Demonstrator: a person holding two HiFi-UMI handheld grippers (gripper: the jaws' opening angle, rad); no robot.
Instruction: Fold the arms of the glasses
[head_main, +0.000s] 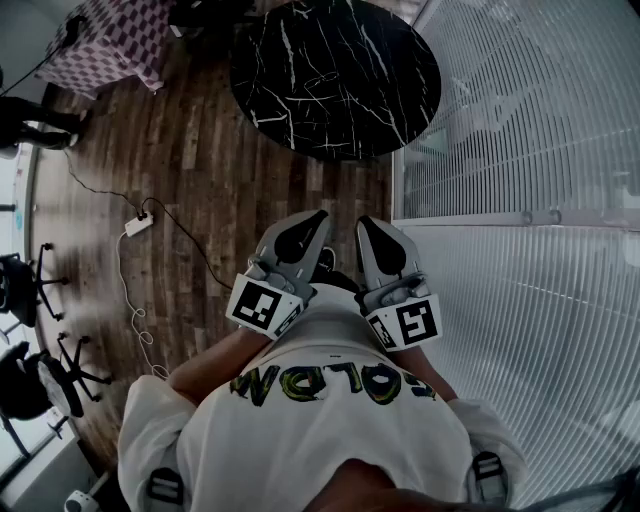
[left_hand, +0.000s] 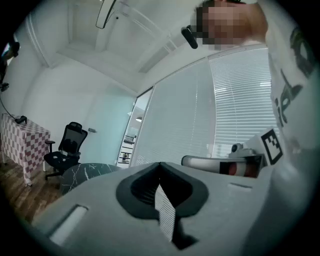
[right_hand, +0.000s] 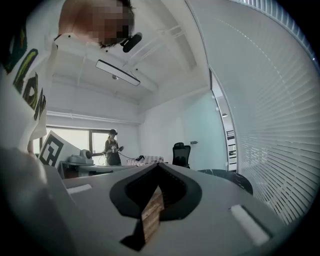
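No glasses show in any view. Both grippers are held close to the person's torso, side by side, pointing level away from the body. In the head view my left gripper (head_main: 312, 222) has its grey jaws pressed together with nothing between them. My right gripper (head_main: 372, 228) beside it is likewise closed and empty. The left gripper view shows its jaws meeting at the tip (left_hand: 160, 167) against a wall of blinds. In the right gripper view the jaws (right_hand: 157, 167) also meet, with the room beyond them.
A round black marble table (head_main: 335, 75) stands ahead on the wood floor. A checkered-cloth table (head_main: 110, 40) is at the far left, a power strip (head_main: 138, 224) with cable lies on the floor, and office chairs (head_main: 40, 370) stand left. A blind-covered glass wall (head_main: 520, 150) runs along the right. Another person (right_hand: 113, 147) stands far off.
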